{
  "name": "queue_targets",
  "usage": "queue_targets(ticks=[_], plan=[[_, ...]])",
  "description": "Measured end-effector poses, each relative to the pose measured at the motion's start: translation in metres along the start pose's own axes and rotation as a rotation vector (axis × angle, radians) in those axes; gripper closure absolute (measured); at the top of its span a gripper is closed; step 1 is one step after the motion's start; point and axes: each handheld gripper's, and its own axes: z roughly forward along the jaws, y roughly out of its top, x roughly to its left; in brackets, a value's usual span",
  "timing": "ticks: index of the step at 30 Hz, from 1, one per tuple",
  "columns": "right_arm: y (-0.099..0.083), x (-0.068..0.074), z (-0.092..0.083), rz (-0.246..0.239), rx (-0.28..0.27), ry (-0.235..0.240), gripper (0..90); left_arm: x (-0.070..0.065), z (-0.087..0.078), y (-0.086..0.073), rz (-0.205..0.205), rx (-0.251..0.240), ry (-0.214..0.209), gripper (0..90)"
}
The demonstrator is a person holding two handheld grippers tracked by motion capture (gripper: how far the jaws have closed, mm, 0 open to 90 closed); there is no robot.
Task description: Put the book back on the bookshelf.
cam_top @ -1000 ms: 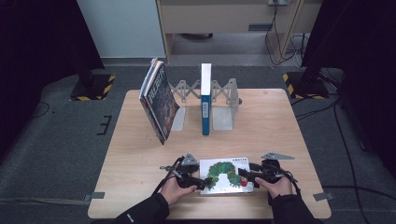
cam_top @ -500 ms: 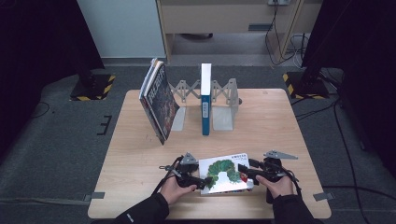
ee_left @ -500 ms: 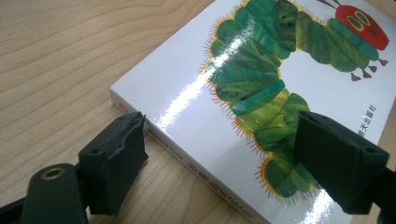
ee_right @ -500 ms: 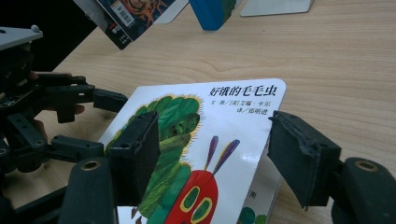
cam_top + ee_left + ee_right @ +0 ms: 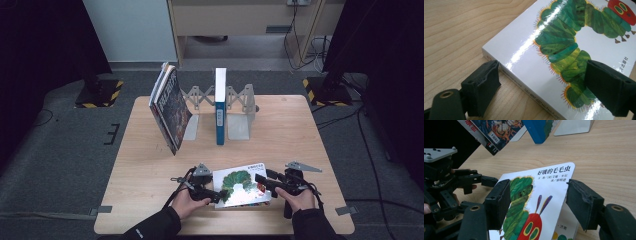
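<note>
White caterpillar book [image 5: 242,184] lies at the near edge of the wooden worktop [image 5: 310,135]. The left gripper [image 5: 216,195] has just been opening; its jaws stand apart around the book's left corner. The right gripper [image 5: 261,181] has loose jaws straddling the right end. Farther off, books [image 5: 170,107] stand in a rack [image 5: 240,107].

Wood table [image 5: 150,165], caterpillar book [image 5: 240,182], bookends [image 5: 239,125]

"好饿的毛毛虫" on picture book [image 5: 541,195] cover
</note>
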Motion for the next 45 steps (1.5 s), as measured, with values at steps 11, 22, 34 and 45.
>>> queue_targets(ticks=[11, 22, 34, 45], plan=[[-0.003, 0.001, -0.003, 0.035, -0.001, 0.009, 37.4, 0.000, 0.001, 0.000, -0.001, -0.004, -0.001, 10.4], [-0.010, 0.001, -0.006, 0.071, 0.011, 0.009, 37.4, -0.001, 0.001, -0.001, 0.009, -0.007, 0.002, 8.5], [-0.008, -0.008, 0.011, 0.043, 0.077, -0.032, 34.5, 0.000, 0.004, 0.000, 0.032, -0.011, 0.031, 7.8], [-0.007, -0.016, 0.025, 0.017, 0.134, -0.062, 35.9, 0.002, 0.002, 0.002, 0.049, 0.008, 0.058, 10.7]])
